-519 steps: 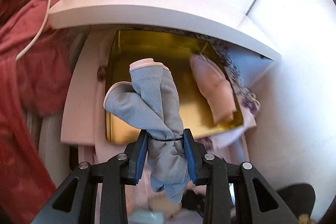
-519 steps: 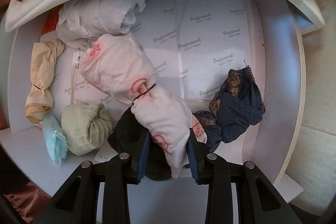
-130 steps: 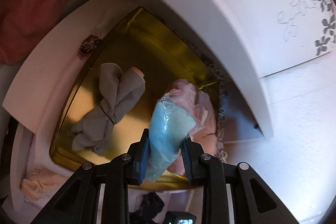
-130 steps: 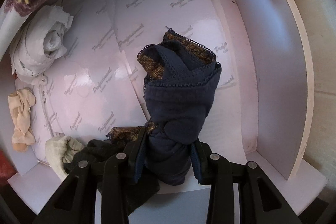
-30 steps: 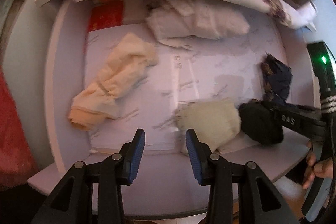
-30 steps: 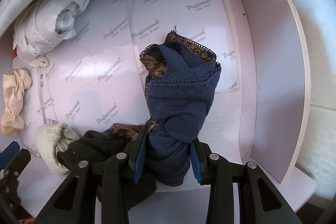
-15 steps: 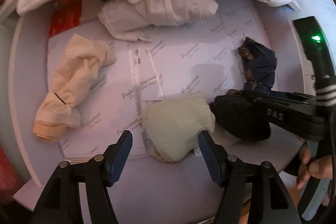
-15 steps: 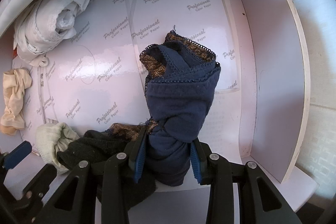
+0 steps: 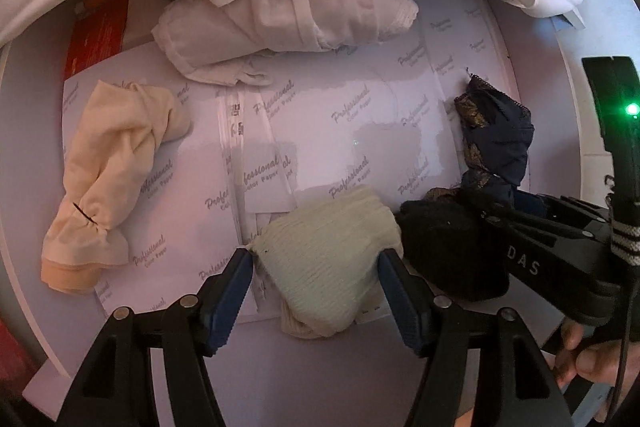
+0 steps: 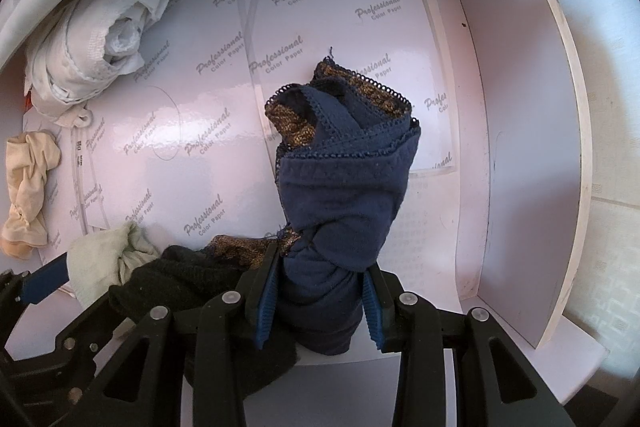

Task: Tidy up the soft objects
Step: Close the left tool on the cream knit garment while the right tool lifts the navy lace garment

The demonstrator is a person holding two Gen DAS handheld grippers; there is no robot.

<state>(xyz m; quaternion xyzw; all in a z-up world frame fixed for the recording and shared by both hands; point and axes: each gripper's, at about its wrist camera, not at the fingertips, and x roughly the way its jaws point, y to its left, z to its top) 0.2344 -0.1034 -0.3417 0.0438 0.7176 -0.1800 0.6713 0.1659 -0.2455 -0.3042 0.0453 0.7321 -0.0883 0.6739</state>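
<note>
While the right tongs (image 10: 318, 301) pinch the navy bundle (image 10: 344, 183), the spread left tongs (image 9: 316, 291), straddling the pale green bundle (image 9: 326, 263), might snag the black one (image 9: 448, 247) alongside.

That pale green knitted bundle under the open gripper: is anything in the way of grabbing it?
Nothing visible blocks it. The left gripper stands open with its fingers either side of the pale green bundle, pads not pressing. The black bundle lies close against its right side, beside the right finger, so it might get pinched too.
</note>
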